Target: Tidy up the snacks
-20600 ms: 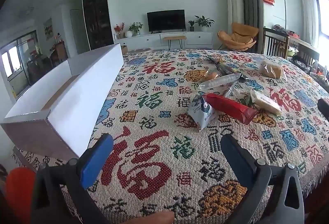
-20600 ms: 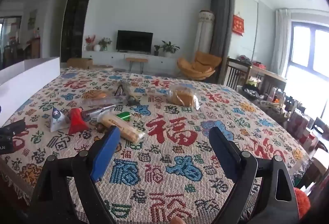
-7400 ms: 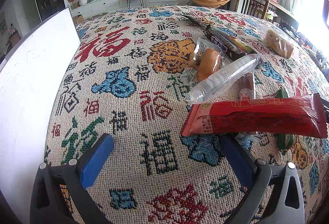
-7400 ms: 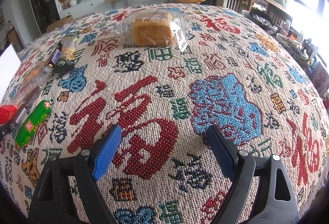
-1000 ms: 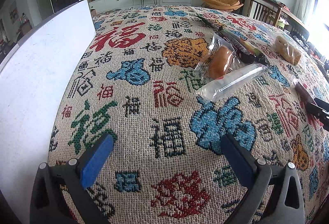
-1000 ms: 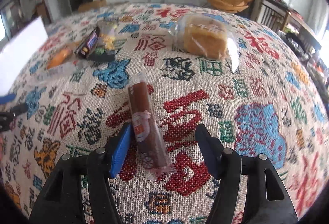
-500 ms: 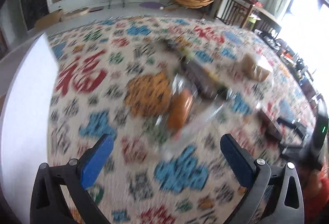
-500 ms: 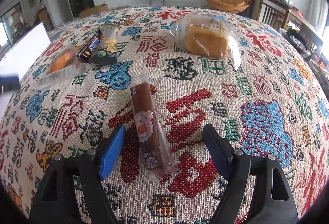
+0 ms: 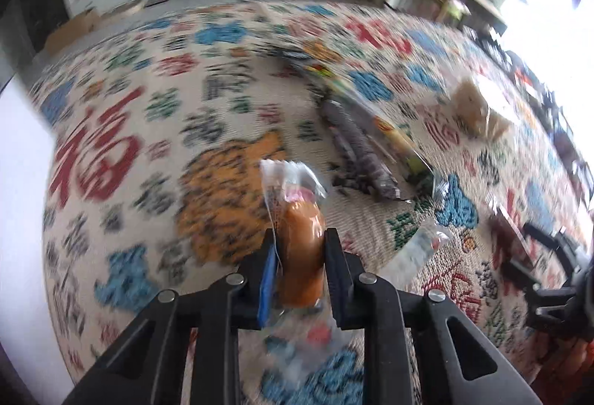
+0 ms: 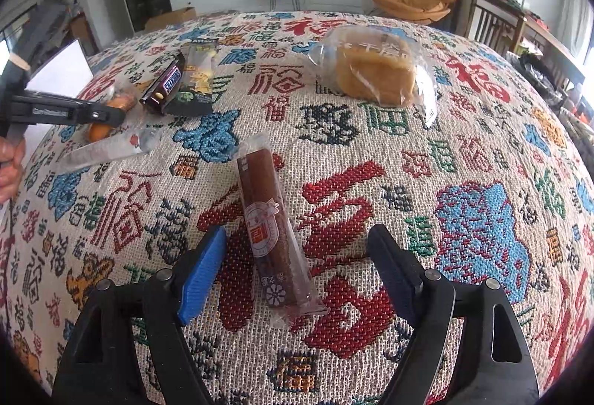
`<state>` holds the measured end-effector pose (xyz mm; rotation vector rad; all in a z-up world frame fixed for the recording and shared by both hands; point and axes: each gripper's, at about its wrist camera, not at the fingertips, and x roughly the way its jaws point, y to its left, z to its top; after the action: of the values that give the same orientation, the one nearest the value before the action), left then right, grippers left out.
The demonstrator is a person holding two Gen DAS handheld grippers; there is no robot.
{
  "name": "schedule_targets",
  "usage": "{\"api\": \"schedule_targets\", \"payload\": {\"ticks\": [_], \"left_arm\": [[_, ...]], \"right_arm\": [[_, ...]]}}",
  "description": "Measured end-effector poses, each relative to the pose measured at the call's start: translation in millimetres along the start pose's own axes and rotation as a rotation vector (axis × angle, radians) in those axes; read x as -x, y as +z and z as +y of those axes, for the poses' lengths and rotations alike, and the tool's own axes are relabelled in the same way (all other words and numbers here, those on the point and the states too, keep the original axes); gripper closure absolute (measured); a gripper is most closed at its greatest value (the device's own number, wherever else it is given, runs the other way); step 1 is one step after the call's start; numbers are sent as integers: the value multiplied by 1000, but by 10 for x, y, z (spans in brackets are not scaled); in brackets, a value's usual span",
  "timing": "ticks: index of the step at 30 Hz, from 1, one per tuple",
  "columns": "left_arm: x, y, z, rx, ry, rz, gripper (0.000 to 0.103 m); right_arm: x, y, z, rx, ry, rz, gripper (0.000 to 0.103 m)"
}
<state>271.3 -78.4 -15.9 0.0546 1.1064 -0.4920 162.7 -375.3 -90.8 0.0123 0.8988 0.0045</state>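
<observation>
left gripper (image 9: 300, 269): jaws have just closed; pads pinch the orange bun (image 9: 300, 252) in its clear wrapper, bun sticks out toward 12 o'clock
right gripper (image 10: 297, 269): jaws wide, gripping nothing
sausage (image 10: 269, 230): brown stick in clear wrap, lies on the tablecloth (image 10: 371, 182) between the right pads, touching neither; runs 11 to 5 o'clock; round label, print unreadable
chocolate bar (image 10: 165, 85): reads "SNICKERS", at 10 o'clock from the sausage
green packet (image 10: 196, 78): touching the bar's right side; top text starts "Astav", rest unclear
cake (image 10: 375, 70): bagged, at 1 o'clock from the sausage; Chinese print, unclear
clear tube pack (image 10: 111, 148): at 9 o'clock, below the left gripper's finger
</observation>
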Motion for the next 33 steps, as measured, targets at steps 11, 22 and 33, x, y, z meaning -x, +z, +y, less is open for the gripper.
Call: {"api": "schedule_targets", "payload": {"ticks": [11,22,33], "left_arm": [[887,-1070,475,164,-96,-8,83],[983,-1350,-75,-127,-25,-33,35],[317,-716,597,36,95,110,15]], "right_arm": [[-1,1,0,0,0,-1,21],[-1,0,-4,1,0,-1,21],[-5,4,-3,-1,1,-2,21]]}}
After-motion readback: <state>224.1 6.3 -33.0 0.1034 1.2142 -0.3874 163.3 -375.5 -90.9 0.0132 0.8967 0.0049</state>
